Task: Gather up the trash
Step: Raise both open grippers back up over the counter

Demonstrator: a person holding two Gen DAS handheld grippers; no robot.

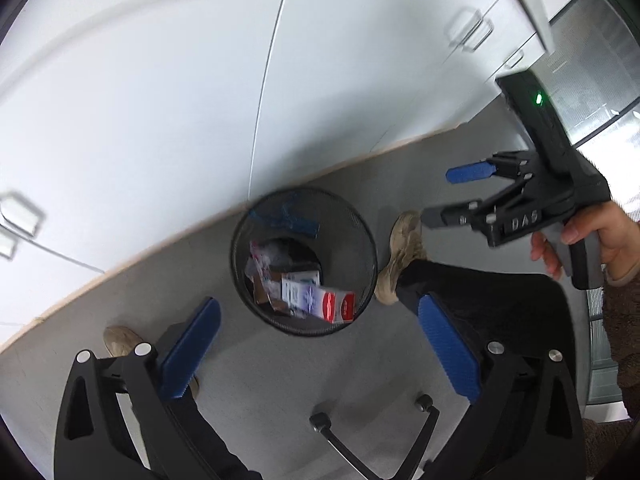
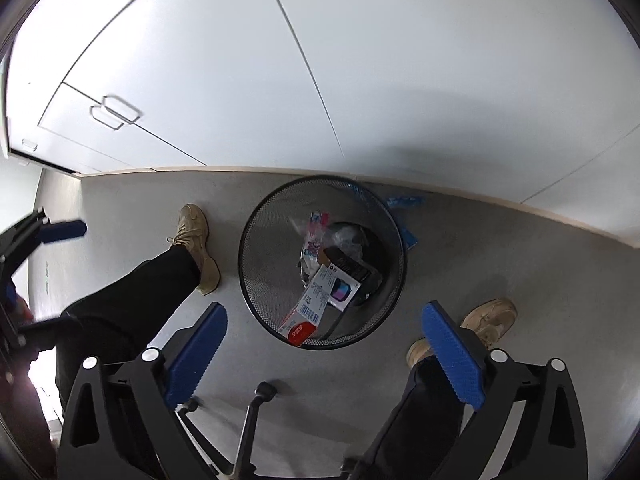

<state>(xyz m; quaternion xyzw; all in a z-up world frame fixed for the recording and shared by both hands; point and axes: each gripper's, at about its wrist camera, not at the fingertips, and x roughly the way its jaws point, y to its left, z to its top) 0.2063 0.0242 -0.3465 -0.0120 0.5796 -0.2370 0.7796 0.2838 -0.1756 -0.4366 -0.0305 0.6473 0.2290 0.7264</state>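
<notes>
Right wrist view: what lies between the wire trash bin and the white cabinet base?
Bare grey floor mostly; blue wrapper scraps lie by the bin near the cabinet base.

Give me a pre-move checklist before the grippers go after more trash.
1. Left gripper empty and open: ok.
2. Right gripper empty and open: ok.
3. Mesh bin upright on the floor, room left inside: ok.
4. Red-and-white carton fully inside the bin: cannot tell; it leans up against the near wall and its red end lies close to the rim.
5. Floor around the bin free of litter: not ok; blue wrapper lies behind it by the baseboard.
6. Path free of obstacles: not ok; chair base and tan shoes stand close to the bin.
</notes>
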